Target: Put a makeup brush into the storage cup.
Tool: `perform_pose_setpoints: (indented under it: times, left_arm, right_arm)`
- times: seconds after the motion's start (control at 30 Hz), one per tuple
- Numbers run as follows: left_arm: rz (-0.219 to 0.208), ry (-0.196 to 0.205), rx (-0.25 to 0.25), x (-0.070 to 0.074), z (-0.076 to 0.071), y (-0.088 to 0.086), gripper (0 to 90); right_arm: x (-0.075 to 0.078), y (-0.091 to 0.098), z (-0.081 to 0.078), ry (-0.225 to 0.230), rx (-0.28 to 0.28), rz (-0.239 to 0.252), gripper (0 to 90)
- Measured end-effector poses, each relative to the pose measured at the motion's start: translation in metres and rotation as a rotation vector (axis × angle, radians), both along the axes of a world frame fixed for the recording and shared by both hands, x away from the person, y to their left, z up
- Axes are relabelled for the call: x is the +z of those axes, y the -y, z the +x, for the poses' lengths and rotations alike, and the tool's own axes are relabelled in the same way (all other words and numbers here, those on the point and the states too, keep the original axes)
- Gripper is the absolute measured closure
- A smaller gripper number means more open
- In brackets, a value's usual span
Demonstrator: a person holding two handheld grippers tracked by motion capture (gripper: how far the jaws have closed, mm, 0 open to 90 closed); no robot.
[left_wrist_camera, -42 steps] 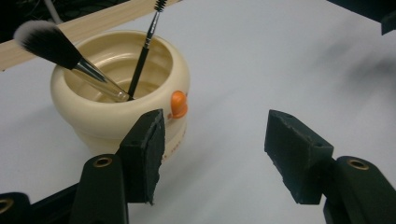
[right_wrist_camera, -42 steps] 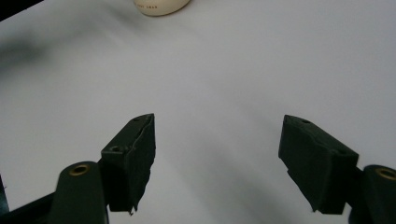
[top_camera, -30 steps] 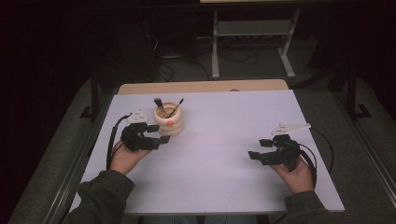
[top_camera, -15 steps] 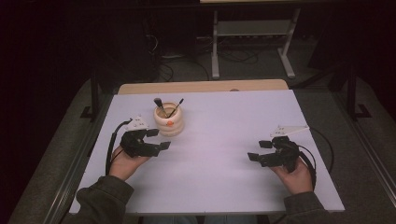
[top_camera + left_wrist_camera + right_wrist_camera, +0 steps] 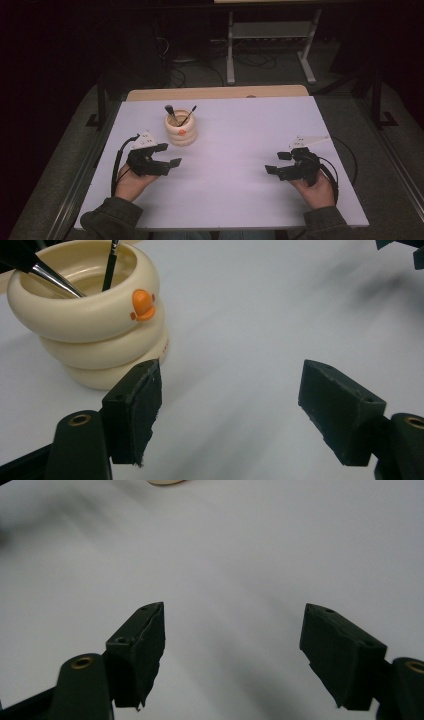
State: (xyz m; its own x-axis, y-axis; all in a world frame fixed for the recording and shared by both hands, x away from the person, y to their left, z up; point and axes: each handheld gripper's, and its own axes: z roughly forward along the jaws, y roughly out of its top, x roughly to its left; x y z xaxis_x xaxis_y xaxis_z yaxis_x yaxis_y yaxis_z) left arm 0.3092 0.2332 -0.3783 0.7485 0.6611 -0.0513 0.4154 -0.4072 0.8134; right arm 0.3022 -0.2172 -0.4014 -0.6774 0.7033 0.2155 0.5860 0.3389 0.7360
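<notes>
Drawing back toward six o'clock since the earlier frame, jaws just opening and empty, the left gripper (image 5: 169, 156) is sitting nearer than the wide-open, empty right gripper (image 5: 278, 163) to the cream ringed ceramic brush pot (image 5: 181, 128), which is standing at one o'clock in the high view and at eleven o'clock (image 5: 95, 315) in the left gripper view.

A cream ringed holder (image 5: 181, 131) with an orange duck mark carries black-handled brushes (image 5: 171, 113); the table (image 5: 250, 130) is plain white, its far edge tan.
</notes>
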Motion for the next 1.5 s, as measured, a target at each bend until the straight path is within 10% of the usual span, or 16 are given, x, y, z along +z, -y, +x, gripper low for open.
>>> perform_pose_setpoints:
  times: [1.5]
  left_arm:
    - [0.012,-0.006,-0.004,-0.031,-0.037,-0.019,14.6]
  right_arm:
    - [-0.013,0.004,-0.012,-0.009,0.001,-0.039,16.1]
